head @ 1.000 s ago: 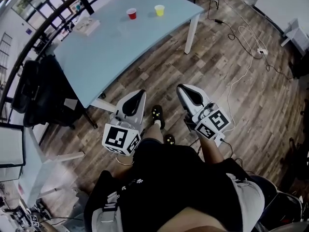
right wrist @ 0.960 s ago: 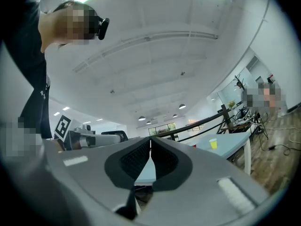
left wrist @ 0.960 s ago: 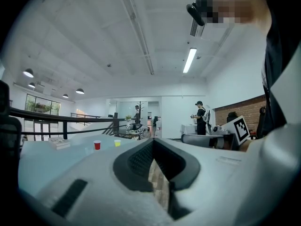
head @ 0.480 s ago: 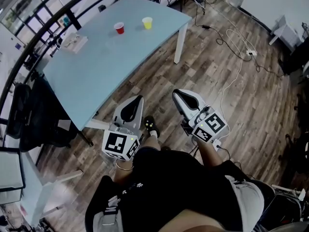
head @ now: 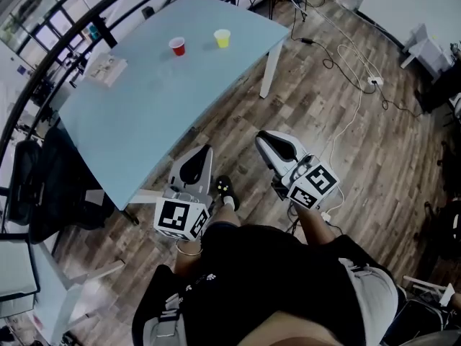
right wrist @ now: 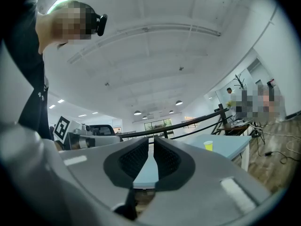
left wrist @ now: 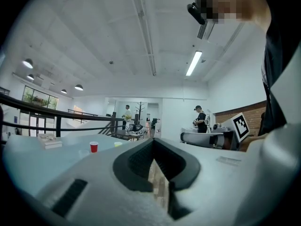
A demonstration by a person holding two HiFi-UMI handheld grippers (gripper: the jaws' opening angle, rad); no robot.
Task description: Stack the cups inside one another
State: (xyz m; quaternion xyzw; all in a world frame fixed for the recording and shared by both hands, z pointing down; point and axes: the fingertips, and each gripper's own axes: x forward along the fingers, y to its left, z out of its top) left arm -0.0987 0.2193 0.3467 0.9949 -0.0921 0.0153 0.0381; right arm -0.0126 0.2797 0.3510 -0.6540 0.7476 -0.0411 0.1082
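Note:
A red cup (head: 177,46) and a yellow cup (head: 222,38) stand apart, upright, near the far end of the light blue table (head: 144,121). Both grippers are held level over the wooden floor, well short of the table. My left gripper (head: 204,150) is shut and holds nothing; over its jaws the left gripper view shows the red cup (left wrist: 94,147), the yellow cup (left wrist: 117,144) and a faint clear cup (left wrist: 83,153). My right gripper (head: 261,134) is shut with only a hairline slit and nothing in it. The right gripper view has the yellow cup (right wrist: 208,145) to the right of its jaws.
A stack of papers or a box (head: 104,69) lies at the table's far left. A black chair (head: 36,186) stands left of the table. Cables (head: 346,63) trail over the floor at the right. The white table leg (head: 268,67) is ahead. Two people (left wrist: 201,119) stand far off.
The person has walked toward the table with both grippers carried along. The table edge and the cups now sit lower and nearer in the head view. Both grippers keep their pose.

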